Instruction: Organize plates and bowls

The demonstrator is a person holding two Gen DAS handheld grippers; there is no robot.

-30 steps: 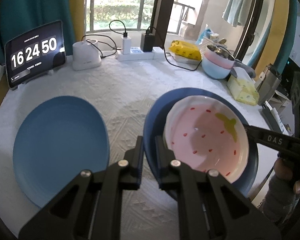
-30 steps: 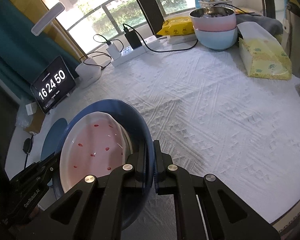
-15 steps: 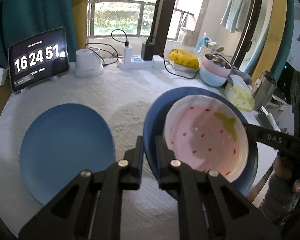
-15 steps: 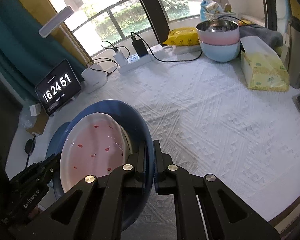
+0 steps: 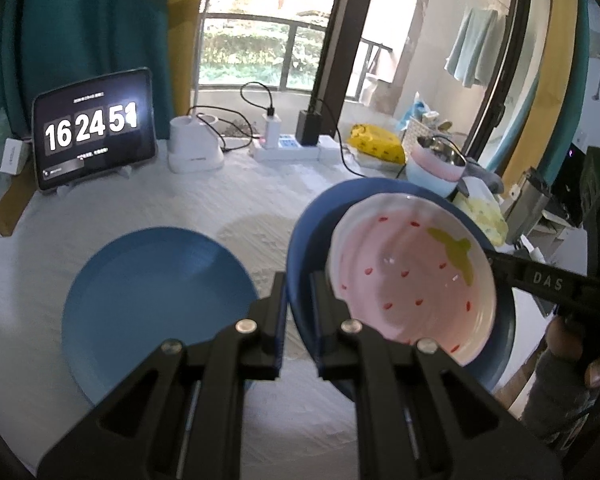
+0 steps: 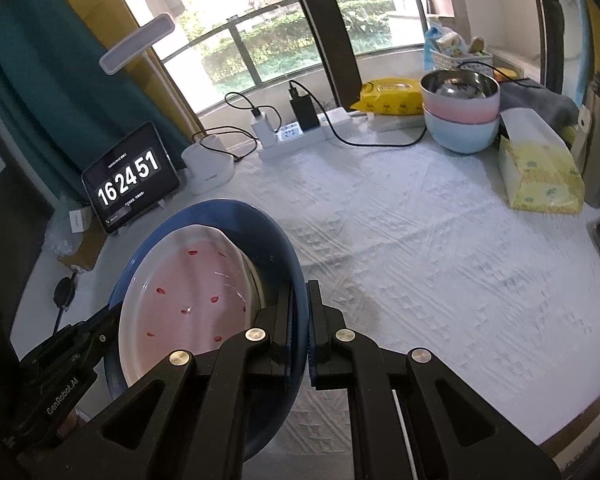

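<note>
Pink strawberry bowl [image 5: 412, 280] nested in raised dark-blue bowl [image 5: 312, 220]; blue plate [image 5: 152, 304] flat on table.

blue plates: 2 [image 5: 156, 312] [image 5: 304, 240] | strawberry bowl: 1 [image 5: 412, 280] | stacked bowls upper right: 3 [image 6: 460, 120] | grippers: 2 [image 5: 298, 312] [image 6: 300, 320] | tablet: 1 [image 5: 94, 128]

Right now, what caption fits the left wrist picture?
Both tools clamp the dark blue plate carrying the strawberry bowl beside a lighter blue plate.

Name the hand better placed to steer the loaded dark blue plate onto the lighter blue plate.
Left, probably. The left gripper clamps the dark blue plate on the rim next to the lighter blue plate; the right gripper clamps the far rim.
</note>
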